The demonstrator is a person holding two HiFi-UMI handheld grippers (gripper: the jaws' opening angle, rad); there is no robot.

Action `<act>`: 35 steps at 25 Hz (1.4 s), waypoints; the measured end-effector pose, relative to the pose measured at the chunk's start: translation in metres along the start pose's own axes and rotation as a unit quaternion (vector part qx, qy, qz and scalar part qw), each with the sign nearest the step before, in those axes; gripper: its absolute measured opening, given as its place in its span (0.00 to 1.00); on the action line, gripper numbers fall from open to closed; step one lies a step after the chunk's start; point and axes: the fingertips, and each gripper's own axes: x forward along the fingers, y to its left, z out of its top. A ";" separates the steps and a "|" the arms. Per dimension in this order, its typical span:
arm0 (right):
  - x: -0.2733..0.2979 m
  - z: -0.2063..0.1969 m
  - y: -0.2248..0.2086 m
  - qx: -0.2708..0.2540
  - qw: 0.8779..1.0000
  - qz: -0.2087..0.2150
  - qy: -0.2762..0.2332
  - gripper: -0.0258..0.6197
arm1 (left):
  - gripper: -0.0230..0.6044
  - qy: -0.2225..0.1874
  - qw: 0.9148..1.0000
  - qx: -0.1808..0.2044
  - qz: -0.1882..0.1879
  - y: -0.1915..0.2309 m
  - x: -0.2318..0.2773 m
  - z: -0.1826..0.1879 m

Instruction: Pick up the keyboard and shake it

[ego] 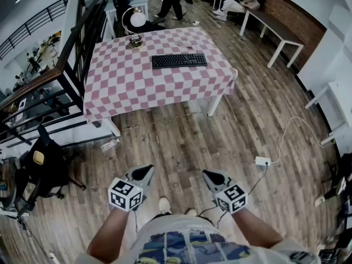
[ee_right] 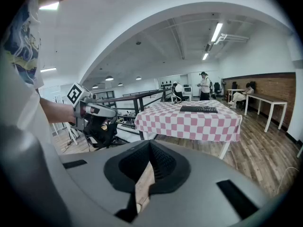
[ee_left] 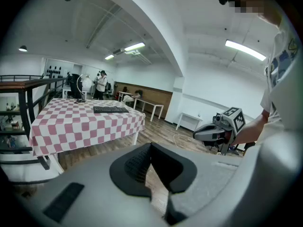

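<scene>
A black keyboard (ego: 179, 60) lies flat on a table (ego: 126, 87) with a pink and white checked cloth, far ahead of me. It also shows as a thin dark bar, the keyboard (ee_left: 110, 109) in the left gripper view and the keyboard (ee_right: 199, 109) in the right gripper view. My left gripper (ego: 146, 173) and right gripper (ego: 209, 176) hang side by side over the wooden floor, well short of the table. Both are shut with nothing between their jaws. Each gripper sees the other: the right gripper (ee_left: 201, 134), the left gripper (ee_right: 112, 112).
A desk lamp (ego: 135, 23) stands at the table's far left corner. A dark railing (ego: 66, 76) runs along the left, with a black chair (ego: 38, 166) below it. A white power strip (ego: 263, 161) and cable lie on the floor at right. White benches (ego: 275, 29) and people stand beyond.
</scene>
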 end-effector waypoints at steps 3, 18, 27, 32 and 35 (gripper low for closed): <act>-0.002 0.010 -0.003 -0.005 1.000 -0.008 -0.006 0.04 | 0.04 -0.012 1.000 0.004 -0.002 0.004 -0.006 0.009; 0.009 0.050 -0.026 0.004 0.995 -0.078 -0.065 0.18 | 0.12 -0.045 0.999 0.003 -0.006 0.056 -0.015 0.029; 0.024 0.065 -0.078 0.016 0.994 -0.099 -0.053 0.30 | 0.19 -0.042 0.999 -0.010 0.000 0.085 0.031 0.052; 0.061 0.065 -0.123 0.029 0.994 -0.094 -0.050 0.38 | 0.23 -0.028 0.999 -0.009 0.014 0.120 0.069 0.060; 0.084 0.079 -0.173 0.031 0.995 -0.086 -0.050 0.42 | 0.24 -0.018 0.999 -0.009 0.029 0.141 0.107 0.078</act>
